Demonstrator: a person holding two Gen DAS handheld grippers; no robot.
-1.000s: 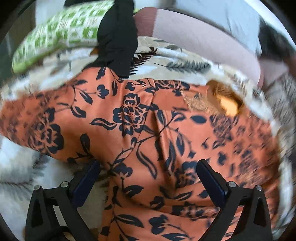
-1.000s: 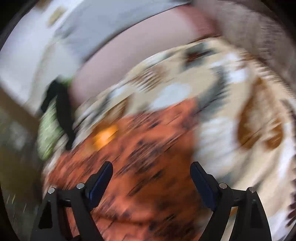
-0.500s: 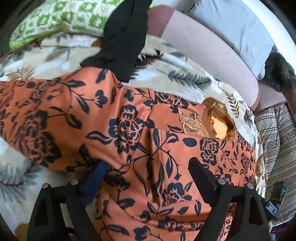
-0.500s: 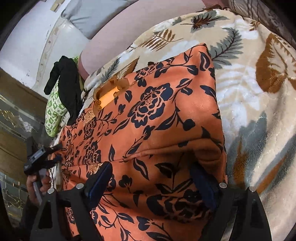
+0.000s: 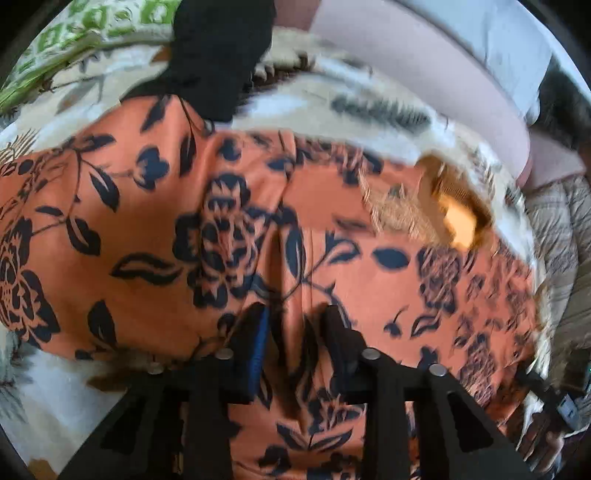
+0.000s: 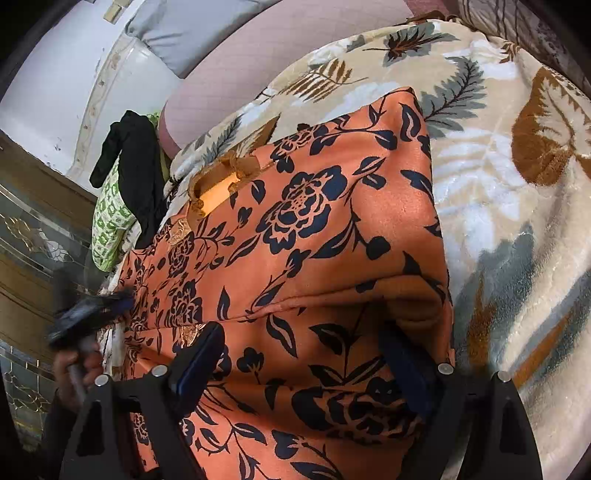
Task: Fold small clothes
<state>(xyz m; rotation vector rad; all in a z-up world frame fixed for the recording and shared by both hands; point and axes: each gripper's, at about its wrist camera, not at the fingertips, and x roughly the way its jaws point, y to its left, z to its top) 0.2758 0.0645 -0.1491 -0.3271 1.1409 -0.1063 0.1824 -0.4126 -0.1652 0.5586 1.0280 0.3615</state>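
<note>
An orange garment with a dark blue flower print (image 5: 221,229) lies spread on a leaf-patterned blanket (image 5: 332,96), its gold-trimmed neckline (image 5: 454,218) at the far side. My left gripper (image 5: 295,325) is shut on a pinched ridge of the garment's cloth near its lower middle. In the right wrist view the same garment (image 6: 314,221) has a fold running across it, and my right gripper (image 6: 299,350) is open, its fingers (image 6: 201,354) resting on the cloth on either side of the lower part. The left gripper (image 6: 88,310) shows blurred at the left edge there.
A black cloth (image 5: 221,55) lies over a green-and-white patterned pillow (image 5: 92,33) at the far left. A pink bolster (image 6: 266,74) and a grey pillow (image 6: 192,33) lie along the headboard. A striped cover (image 5: 554,229) lies at the right.
My left gripper has closed from wide open onto a ridge of the garment. My right gripper has stayed open and barely moved over the lower cloth.
</note>
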